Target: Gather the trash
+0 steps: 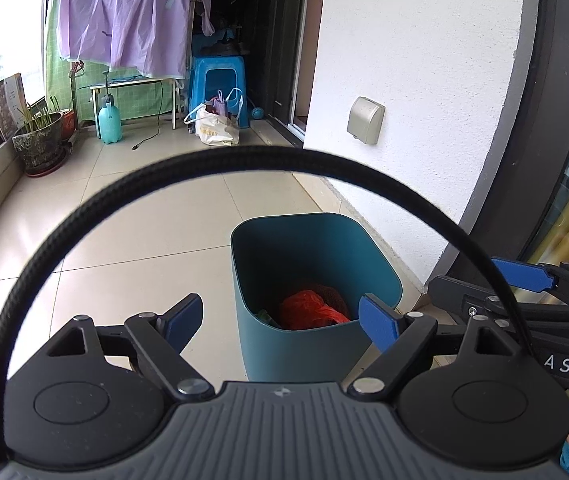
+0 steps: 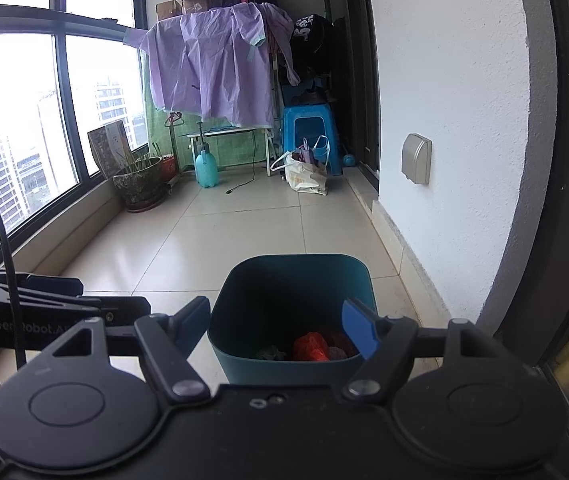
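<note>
A teal trash bin point(image 1: 312, 352) stands on the tiled balcony floor beside the white wall. Inside it lies a crumpled red plastic bag point(image 1: 308, 310) with some dark and green scraps. My left gripper point(image 1: 282, 320) hovers just short of the bin, open, its blue pads on either side of the near rim with nothing held. In the right wrist view the same bin point(image 2: 276, 364) and red bag point(image 2: 311, 346) sit right in front of my right gripper point(image 2: 278, 330), also open and empty. The right gripper's blue pad point(image 1: 524, 274) shows at the right of the left wrist view.
A black cable point(image 1: 244, 160) loops across the left wrist view. At the far end stand a potted plant point(image 1: 40, 142), a teal spray bottle point(image 1: 109, 120), a white shopping bag point(image 1: 216, 128), a blue stool point(image 1: 218, 80) and a rack with a purple garment point(image 1: 124, 16). A wall socket cover point(image 1: 365, 120) juts out.
</note>
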A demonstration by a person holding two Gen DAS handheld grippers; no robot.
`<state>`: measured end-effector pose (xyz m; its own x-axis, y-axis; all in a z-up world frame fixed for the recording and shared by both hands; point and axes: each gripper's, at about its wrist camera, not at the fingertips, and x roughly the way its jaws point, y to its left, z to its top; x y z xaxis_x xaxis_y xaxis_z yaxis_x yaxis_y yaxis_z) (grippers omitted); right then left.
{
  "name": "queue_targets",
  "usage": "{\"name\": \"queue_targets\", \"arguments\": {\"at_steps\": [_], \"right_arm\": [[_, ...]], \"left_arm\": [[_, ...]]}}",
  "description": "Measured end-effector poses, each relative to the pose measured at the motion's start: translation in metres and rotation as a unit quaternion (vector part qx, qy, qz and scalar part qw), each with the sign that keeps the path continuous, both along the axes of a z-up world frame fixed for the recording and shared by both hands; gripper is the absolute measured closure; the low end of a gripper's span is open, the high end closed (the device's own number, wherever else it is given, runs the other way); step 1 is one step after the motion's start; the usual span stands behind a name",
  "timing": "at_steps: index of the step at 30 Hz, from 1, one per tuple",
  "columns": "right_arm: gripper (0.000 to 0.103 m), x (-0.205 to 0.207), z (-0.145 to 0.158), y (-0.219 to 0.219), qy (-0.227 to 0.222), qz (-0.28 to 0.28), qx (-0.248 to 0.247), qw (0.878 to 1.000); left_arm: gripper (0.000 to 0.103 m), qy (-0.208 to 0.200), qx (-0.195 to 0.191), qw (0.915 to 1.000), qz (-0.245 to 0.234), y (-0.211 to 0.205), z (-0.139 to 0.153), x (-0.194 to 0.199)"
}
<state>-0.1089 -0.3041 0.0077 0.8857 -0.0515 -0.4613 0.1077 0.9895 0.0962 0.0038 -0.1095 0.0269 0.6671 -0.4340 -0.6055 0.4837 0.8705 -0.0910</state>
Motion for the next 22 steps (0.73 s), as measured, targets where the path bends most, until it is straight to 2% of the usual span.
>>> {"name": "queue_targets", "arguments": {"at_steps": [16, 22], "right_arm": [[0.03, 0.0068, 0.0019, 0.0032, 0.01, -0.002, -0.005, 1.0], [0.03, 0.0087, 0.0007, 0.0048, 0.013, -0.003, -0.006, 1.0]], "left_arm": [[0.018, -0.011, -0.01, 0.9999, 0.002, 0.007, 0.005, -0.0049], [0.018, -0.003, -0.013, 0.9999, 0.002, 0.0062, 0.0049, -0.0036]]}}
